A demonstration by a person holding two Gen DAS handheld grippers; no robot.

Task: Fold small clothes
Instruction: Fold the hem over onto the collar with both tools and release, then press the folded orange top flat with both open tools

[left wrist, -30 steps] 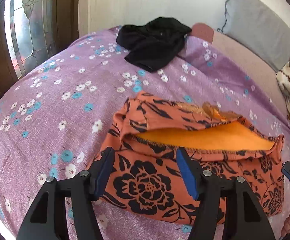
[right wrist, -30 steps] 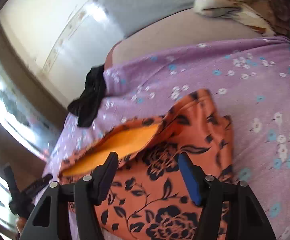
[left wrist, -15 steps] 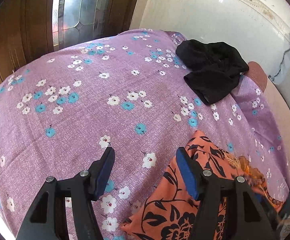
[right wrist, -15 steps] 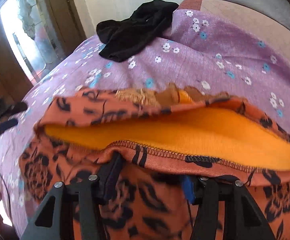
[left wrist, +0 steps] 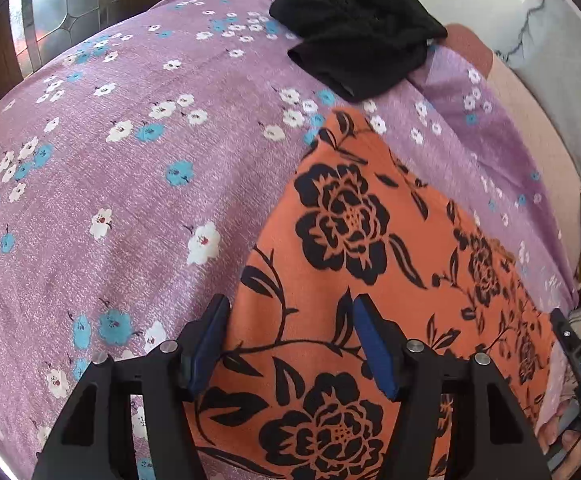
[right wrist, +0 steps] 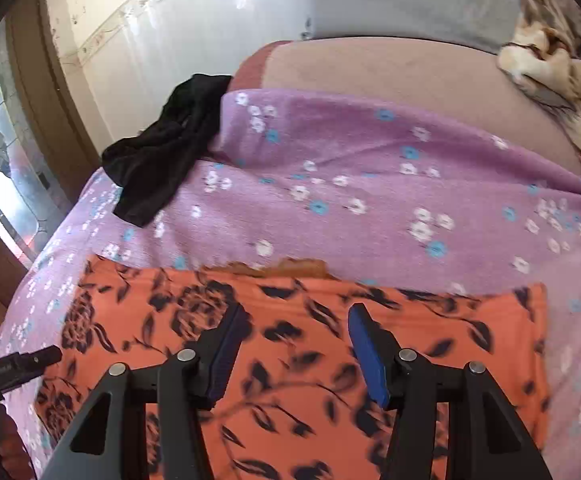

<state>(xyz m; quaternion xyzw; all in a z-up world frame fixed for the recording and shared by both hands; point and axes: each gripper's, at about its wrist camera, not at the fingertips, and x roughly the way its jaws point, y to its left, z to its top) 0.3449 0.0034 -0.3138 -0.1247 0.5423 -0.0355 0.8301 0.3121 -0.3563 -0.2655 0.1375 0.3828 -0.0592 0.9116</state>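
Note:
An orange garment with black flowers [left wrist: 370,240] lies flat on the purple flowered bedspread [left wrist: 130,160], patterned side up. My left gripper [left wrist: 290,312] hovers open over the garment's left edge, nothing between its blue pads. In the right wrist view the same orange garment [right wrist: 290,320] spreads across the lower half, a little crumpled fabric showing at its far edge. My right gripper [right wrist: 296,320] stands open above its middle, holding nothing. Each gripper shows at the edge of the other's view: the right gripper's black body [left wrist: 580,364] and the left gripper's black body [right wrist: 22,364].
A crumpled black garment [left wrist: 354,48] lies at the far end of the bed, also the black garment [right wrist: 166,152] near the wall. A tan patterned blanket [right wrist: 550,56] sits at the far right. A stained-glass window [left wrist: 50,20] is on the left.
The garment's orange lining, open before, is now covered and the piece lies flat. Both grippers have swung back over it, still open.

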